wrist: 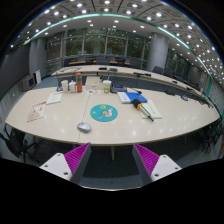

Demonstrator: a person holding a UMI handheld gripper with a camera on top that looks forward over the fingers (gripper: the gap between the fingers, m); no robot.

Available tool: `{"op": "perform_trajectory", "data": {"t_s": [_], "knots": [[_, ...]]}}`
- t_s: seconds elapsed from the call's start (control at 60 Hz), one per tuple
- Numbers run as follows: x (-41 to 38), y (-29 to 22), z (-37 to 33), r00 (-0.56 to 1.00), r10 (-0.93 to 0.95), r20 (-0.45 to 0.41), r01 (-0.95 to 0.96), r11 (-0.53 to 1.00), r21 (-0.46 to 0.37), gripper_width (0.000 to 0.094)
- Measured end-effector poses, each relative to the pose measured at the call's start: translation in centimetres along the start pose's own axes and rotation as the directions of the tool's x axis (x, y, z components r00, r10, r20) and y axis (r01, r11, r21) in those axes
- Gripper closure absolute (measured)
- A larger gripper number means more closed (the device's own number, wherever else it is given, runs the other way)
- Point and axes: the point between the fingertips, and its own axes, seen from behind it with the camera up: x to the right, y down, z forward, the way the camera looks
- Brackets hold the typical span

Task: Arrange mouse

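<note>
At the left of the frame, sheets of paper (38, 112) are lying on the pale worktop (60, 125), with a few small bottles (72, 86) standing further back, towards the upper left. Moving right, the mouse (84, 126) is sitting on the worktop near its front edge, just left of centre, well ahead of the gripper (110, 160) and touching nothing. Just beside it to the right, a round teal mat (104, 112) is lying flat at mid-frame. Further right, a blue book (135, 97) is resting on some papers. At the bottom of the frame, the gripper is hovering with its two pink pads (76, 157) spread wide apart, holding nothing.
</note>
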Motion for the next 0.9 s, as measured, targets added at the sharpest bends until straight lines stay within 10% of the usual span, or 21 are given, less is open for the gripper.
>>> {"op": "perform_trajectory", "data": {"t_s": [0.55,0.9], "knots": [[-11.3,5.2,19.0,0.987,0.011,0.158,-0.022,0.998,0.065,0.0078],[-16.0,4.4,34.1,0.993,-0.006,0.114,0.004,1.0,0.023,0.0088]]}}
